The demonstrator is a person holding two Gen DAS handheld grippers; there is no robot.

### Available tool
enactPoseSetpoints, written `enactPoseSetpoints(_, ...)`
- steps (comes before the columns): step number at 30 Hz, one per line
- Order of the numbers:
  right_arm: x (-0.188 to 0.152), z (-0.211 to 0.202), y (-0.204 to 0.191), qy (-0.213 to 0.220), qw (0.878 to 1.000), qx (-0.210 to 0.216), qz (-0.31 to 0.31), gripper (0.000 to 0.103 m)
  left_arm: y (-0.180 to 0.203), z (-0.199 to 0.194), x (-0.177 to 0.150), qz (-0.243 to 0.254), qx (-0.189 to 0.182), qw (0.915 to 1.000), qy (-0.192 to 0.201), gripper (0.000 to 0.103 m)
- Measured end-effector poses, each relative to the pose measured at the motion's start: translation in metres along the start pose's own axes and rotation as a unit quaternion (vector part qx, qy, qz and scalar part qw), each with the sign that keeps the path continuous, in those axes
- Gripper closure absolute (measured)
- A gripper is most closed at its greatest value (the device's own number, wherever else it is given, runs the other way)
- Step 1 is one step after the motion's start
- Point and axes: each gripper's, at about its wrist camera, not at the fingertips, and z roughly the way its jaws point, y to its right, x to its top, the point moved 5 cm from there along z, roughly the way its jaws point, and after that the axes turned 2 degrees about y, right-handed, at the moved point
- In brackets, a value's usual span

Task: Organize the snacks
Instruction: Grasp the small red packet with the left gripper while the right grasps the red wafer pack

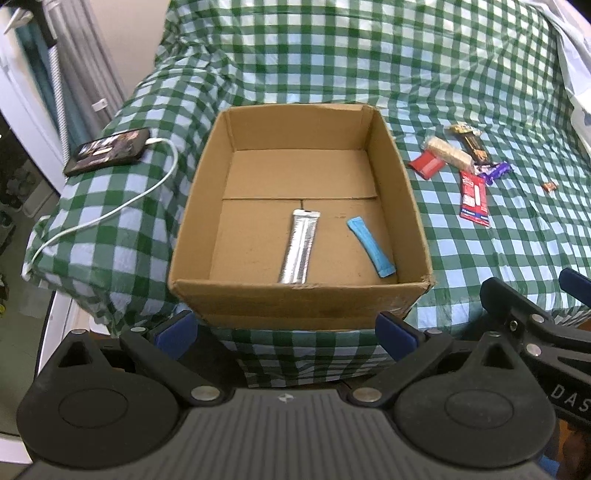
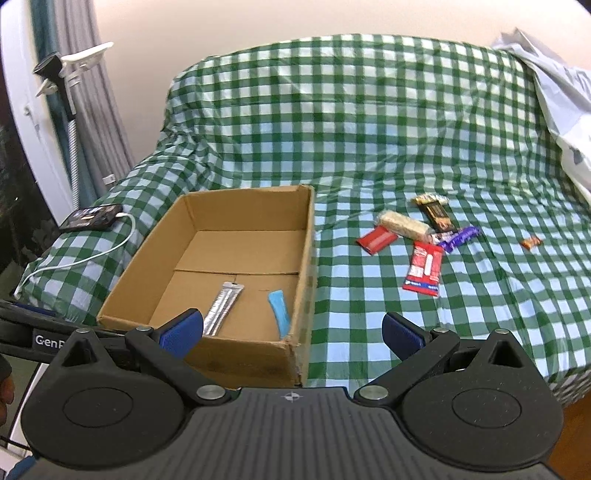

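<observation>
A room in a home: a bed or couch draped in a green-and-white checked cloth (image 2: 369, 122) fills the frame, set against a plain cream wall (image 2: 258, 22). At left, grey curtains (image 2: 79, 107) hang beside a white door frame, and a phone (image 1: 109, 149) charges on a white cable (image 1: 122, 206) at the cloth's left edge.

We see a green-and-white checked cloth (image 2: 369, 110) draped over a wide soft surface. Near its left edge lies a dark phone (image 1: 109, 149), screen up, with a white charging cable (image 1: 110, 210) plugged into its right end and trailing forward over the cloth's edge. At far right rests a crumpled pale plastic bag (image 2: 561, 110). Grey curtains (image 2: 92, 110) hang at the left, against a plain cream wall (image 2: 295, 18).
</observation>
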Motion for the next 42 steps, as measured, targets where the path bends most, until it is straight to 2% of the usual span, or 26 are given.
enactPoseSetpoints(10,0.005,0.021,0.056,-0.01,0.998,-0.034,0.06,0.001,0.054,0.024,0.039,0.048,-0.016,0.9986,-0.012,0.0)
enactPoseSetpoints(16,0.025,0.036,0.114,0.027,0.988,-0.102,0.114,0.001,0.089,0.043,0.084,0.068,-0.025,0.9973,0.007,0.0)
enactPoseSetpoints(21,0.029,0.071,0.167,0.01,0.98,-0.149,0.134,0.001,0.131,0.075,0.132,0.084,-0.046,0.9954,0.007,0.0)
enactPoseSetpoints(25,0.027,0.108,0.191,-0.014,0.977,-0.163,0.141,0.001,0.168,0.122,0.173,0.099,-0.06,0.9933,-0.003,0.0)
enactPoseSetpoints(28,0.026,0.144,0.204,-0.034,0.976,-0.164,0.139,0.001,0.204,0.169,0.199,0.131,-0.064,0.9891,-0.017,0.0)
enactPoseSetpoints(32,0.03,0.204,0.216,-0.059,0.977,-0.158,0.129,0.001,0.25,0.243,0.223,0.192,-0.057,0.9793,-0.029,0.0)
enactPoseSetpoints(37,0.035,0.278,0.223,-0.064,0.981,-0.155,0.102,0.001,0.276,0.327,0.245,0.229,-0.04,0.9714,-0.05,0.0)
enactPoseSetpoints(41,0.029,0.331,0.226,-0.088,0.982,-0.146,0.08,0.001,0.285,0.376,0.252,0.226,-0.048,0.9698,-0.077,0.0)
enactPoseSetpoints(42,0.025,0.344,0.227,-0.097,0.981,-0.152,0.072,0.0,0.286,0.385,0.251,0.223,-0.063,0.9692,-0.084,0.0)
